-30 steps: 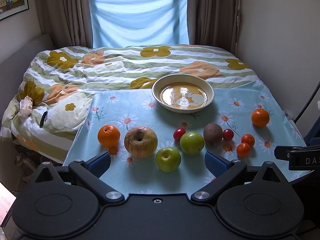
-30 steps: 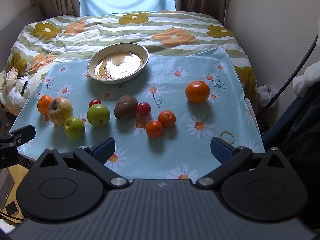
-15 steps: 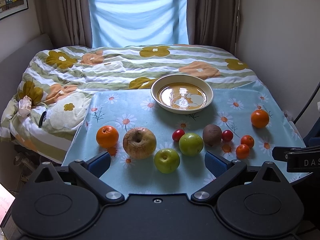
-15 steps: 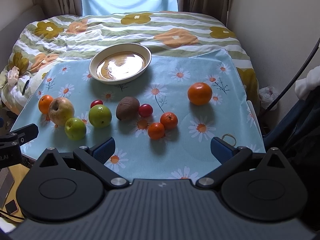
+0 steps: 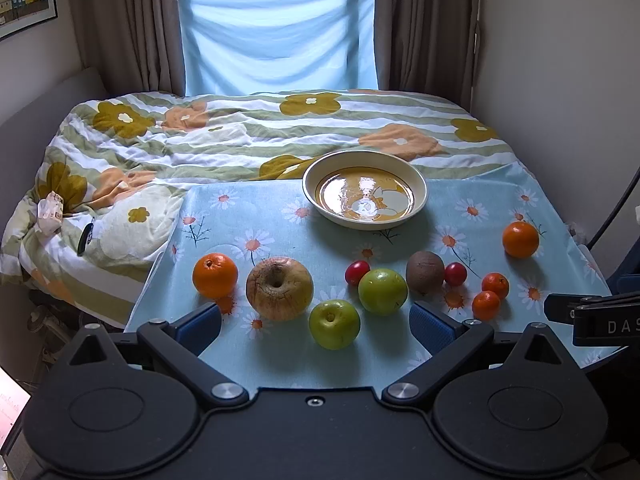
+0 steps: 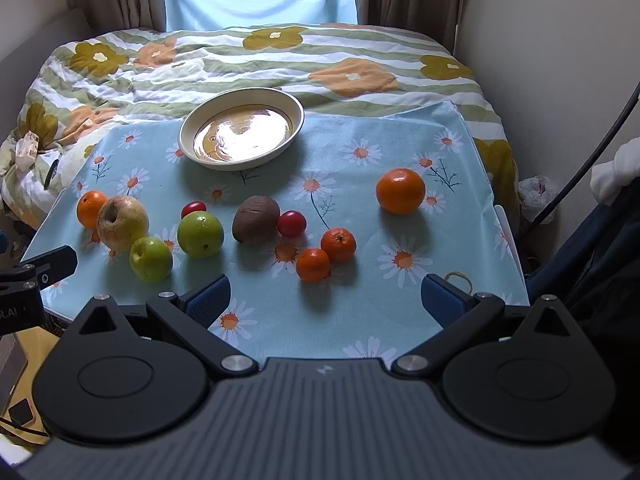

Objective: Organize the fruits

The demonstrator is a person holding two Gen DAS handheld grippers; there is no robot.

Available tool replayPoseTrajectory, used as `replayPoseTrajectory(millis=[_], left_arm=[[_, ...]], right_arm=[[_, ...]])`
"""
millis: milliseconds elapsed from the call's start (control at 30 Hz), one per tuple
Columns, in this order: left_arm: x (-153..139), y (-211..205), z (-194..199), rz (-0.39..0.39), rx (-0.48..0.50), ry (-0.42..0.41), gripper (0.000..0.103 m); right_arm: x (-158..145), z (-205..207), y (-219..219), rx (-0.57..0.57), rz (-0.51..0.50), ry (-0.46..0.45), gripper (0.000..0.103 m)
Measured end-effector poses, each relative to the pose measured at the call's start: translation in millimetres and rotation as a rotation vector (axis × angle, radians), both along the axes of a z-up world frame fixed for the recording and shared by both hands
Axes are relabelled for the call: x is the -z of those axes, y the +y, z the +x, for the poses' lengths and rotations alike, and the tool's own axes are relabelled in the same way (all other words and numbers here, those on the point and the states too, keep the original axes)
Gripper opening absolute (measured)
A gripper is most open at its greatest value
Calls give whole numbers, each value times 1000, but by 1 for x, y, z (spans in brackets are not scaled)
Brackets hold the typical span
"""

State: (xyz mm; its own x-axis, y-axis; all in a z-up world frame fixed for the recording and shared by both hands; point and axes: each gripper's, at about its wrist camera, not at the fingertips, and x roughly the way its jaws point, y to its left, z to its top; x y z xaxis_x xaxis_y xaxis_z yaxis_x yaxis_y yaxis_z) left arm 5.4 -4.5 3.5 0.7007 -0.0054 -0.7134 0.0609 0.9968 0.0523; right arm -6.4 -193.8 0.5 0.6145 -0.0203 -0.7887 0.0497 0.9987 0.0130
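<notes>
Hovering wide-jawed over scattered fruit

Lying loose on the daisy-print cloth (image 5: 280, 200), the fruit sits ahead of both sets of jaws. Between and just beyond the left gripper (image 5: 315, 322) jaws sits a small green apple (image 5: 334, 324), with a larger green apple (image 5: 383, 291) beyond it to the right and a wrinkled yellow apple (image 5: 279, 288) beyond the left jaw. Farther left lies an orange (image 5: 215, 275). A brown kiwi (image 5: 425, 272) rests beyond the right jaw, flanked by two cherry tomatoes (image 5: 357, 272). Ahead of the right gripper (image 6: 325, 300), between its jaws, two small tangerines (image 6: 313, 265) touch each other; a bigger orange (image 6: 400, 191) lies well beyond, toward the right jaw. The bowl (image 5: 418, 196) stands far ahead of both, holding no fruit. Both pairs of jaws are spread wide and grasp nothing. The cloth lies on a bed with a flowered quilt (image 5: 240, 136); a pale blue sheet (image 5: 276, 40) hangs at the window.
</notes>
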Motion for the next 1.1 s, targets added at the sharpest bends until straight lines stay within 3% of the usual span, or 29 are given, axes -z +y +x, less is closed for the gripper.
replayPoseTrajectory(millis=[833,1100], left_arm=[[-1,4,-2,8,17,7,102],[18,6,13,6,55,10,102]], right_arm=[[-6,5,4,0,-19,1,103],[11,14,6,15,-20,2,103]])
